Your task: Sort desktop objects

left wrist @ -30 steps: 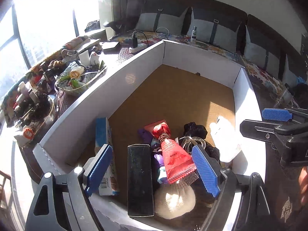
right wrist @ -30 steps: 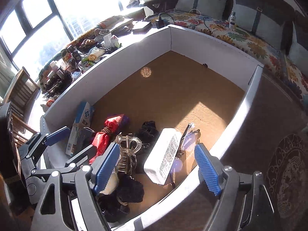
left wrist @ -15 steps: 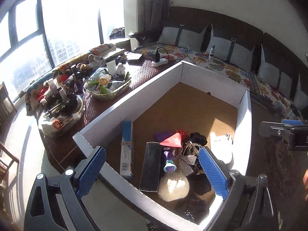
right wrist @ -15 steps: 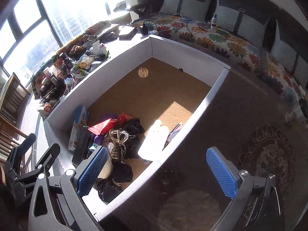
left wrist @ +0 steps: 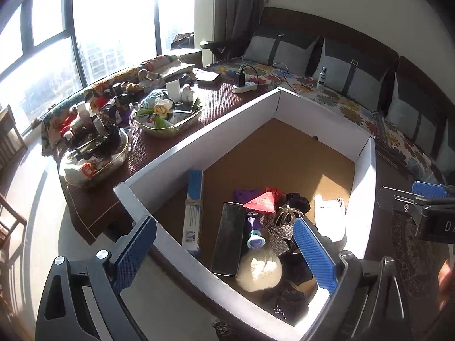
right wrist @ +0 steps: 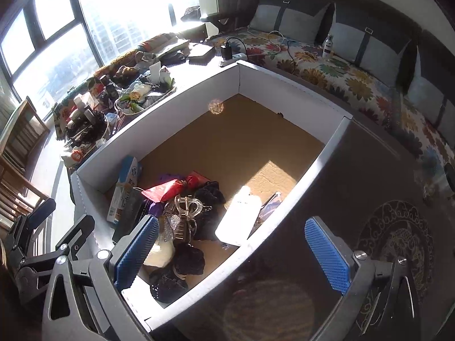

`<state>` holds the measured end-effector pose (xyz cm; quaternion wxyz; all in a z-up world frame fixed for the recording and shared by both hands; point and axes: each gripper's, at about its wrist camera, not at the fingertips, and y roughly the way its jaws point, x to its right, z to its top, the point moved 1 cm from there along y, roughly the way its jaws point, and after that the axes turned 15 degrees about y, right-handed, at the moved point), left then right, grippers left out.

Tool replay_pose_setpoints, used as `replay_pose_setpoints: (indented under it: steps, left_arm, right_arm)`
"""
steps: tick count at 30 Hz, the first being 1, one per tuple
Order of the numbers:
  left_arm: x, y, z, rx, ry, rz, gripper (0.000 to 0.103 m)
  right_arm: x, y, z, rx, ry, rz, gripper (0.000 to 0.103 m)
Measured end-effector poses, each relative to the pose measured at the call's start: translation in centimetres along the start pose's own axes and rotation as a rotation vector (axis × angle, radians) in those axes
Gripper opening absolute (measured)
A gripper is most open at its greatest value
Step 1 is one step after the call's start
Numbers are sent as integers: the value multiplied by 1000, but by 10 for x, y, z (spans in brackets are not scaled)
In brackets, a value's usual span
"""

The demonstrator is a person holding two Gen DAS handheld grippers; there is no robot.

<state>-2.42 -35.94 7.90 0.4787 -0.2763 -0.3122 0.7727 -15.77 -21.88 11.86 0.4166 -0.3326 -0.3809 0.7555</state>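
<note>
A large white-walled cardboard box holds a pile at its near end: a blue-and-white carton, a black case, a red pouch, a purple toy, a cream cloth bag, a white packet, a clear hair claw and black fabric pieces. My left gripper is open and empty above the box's near corner. My right gripper is open and empty over the box's near right wall.
Two baskets of small items stand on the dark table left of the box. A power strip lies behind. A floral couch with grey cushions runs along the back. A patterned mat lies right of the box.
Both grippers have pulled back and up from the pile, so the box looks smaller. The right gripper's jaws have spread wider. Both stay empty.
</note>
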Motion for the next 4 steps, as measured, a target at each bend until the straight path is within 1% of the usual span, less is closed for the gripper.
replay_pose_setpoints:
  steps: [2, 4]
  left_arm:
    - [-2, 0, -2, 6, -20, 8, 98]
    - [-3, -3, -1, 16, -19, 32, 98]
  right_arm:
    - [1, 2, -1, -2, 2, -2, 103]
    - [2, 2, -1, -2, 5, -1, 103]
